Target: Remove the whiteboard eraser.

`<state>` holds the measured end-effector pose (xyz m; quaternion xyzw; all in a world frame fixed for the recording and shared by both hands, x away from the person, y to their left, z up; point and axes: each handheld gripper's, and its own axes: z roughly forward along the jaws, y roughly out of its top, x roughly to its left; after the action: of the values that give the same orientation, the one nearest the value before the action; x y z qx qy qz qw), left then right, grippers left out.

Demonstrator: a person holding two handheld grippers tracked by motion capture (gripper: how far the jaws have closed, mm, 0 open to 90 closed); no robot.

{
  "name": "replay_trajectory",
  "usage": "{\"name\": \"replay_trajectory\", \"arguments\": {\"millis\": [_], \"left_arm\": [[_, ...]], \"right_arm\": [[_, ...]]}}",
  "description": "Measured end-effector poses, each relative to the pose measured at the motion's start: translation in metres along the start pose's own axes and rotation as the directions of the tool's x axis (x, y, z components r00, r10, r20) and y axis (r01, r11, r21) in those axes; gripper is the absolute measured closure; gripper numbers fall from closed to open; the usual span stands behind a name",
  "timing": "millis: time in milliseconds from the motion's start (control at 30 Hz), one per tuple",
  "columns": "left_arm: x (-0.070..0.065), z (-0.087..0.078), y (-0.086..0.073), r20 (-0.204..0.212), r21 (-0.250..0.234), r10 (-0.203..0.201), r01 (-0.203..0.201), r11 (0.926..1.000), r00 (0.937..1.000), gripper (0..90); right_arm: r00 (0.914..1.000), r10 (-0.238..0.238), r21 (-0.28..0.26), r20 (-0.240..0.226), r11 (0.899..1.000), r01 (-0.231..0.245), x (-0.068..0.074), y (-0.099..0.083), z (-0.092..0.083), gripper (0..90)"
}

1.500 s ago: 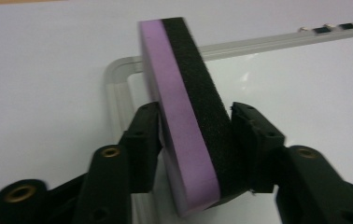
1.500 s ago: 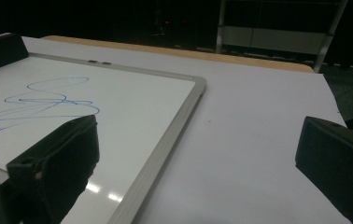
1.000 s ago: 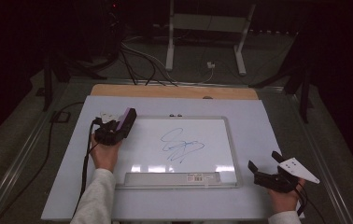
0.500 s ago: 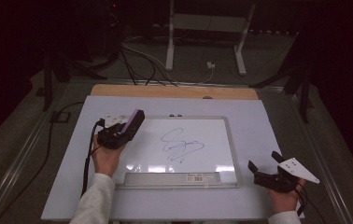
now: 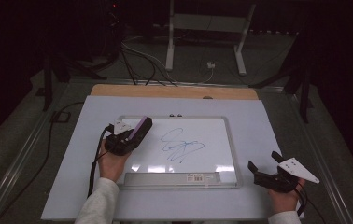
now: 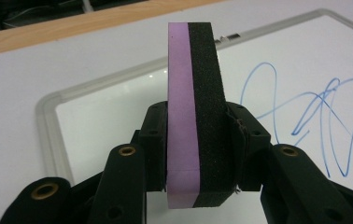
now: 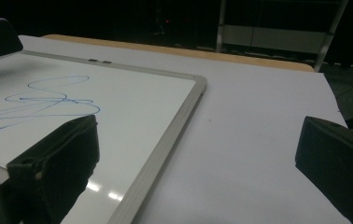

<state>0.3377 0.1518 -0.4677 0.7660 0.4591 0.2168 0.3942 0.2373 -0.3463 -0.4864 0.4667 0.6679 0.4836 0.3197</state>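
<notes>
A whiteboard (image 5: 212, 122) lies flat in the middle of the table, with a blue scribble (image 5: 181, 145) on it. My left gripper (image 5: 129, 138) hovers over the board's left part, shut on a purple and black eraser (image 5: 140, 129). In the left gripper view the eraser (image 6: 197, 121) stands on edge between the jaws, with the scribble (image 6: 314, 116) to its right. My right gripper (image 5: 264, 167) rests at the table's front right, off the board, jaws spread wide and nothing between them. In the right gripper view the board's frame (image 7: 165, 135) runs between the jaws.
The board lies on a pale sheet (image 5: 268, 126) over the table; a wooden strip (image 5: 174, 92) runs along the far edge. A pen tray (image 5: 172, 178) sits on the board's near edge. Cables (image 5: 137, 60) and stand legs (image 5: 170, 42) lie on the dark floor beyond.
My left gripper has carried the eraser to the right, from the board's left frame to over its white surface. The right gripper has stayed put.
</notes>
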Motion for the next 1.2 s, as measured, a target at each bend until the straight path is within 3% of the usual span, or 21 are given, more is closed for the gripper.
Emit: {"name": "replay_trajectory", "arguments": {"millis": [333,500,667,1033,1200], "left_arm": [[-0.017,0.01,-0.007,0.021,0.021,0.046,-0.046,0.9987,0.9987,64.2],[-0.021,0.016,-0.01,0.017,0.036,0.051,-0.051,0.998,0.9986,64.3],[-0.026,0.019,-0.012,0.008,0.053,0.081,-0.081,0.9953,0.9967,64.3],[-0.035,0.024,-0.015,-0.019,0.078,0.138,-0.136,0.9877,0.9903,64.3],[-0.04,0.023,-0.015,-0.037,0.086,0.187,-0.183,0.9793,0.9817,64.0]], "right_arm": [[1.0,0.0,0.004,-0.002,1.0,0.0,0.0,0.0,0.0,0.0],[1.0,-0.001,0.004,-0.003,1.0,0.001,0.0,0.0,0.0,0.1],[1.0,0.0,0.006,-0.004,1.0,0.0,0.0,0.0,0.001,0.0],[1.0,-0.001,0.01,-0.005,1.0,0.001,0.001,-0.001,0.001,0.0],[1.0,0.002,0.012,-0.004,1.0,-0.001,0.001,-0.001,0.002,0.1]]}}
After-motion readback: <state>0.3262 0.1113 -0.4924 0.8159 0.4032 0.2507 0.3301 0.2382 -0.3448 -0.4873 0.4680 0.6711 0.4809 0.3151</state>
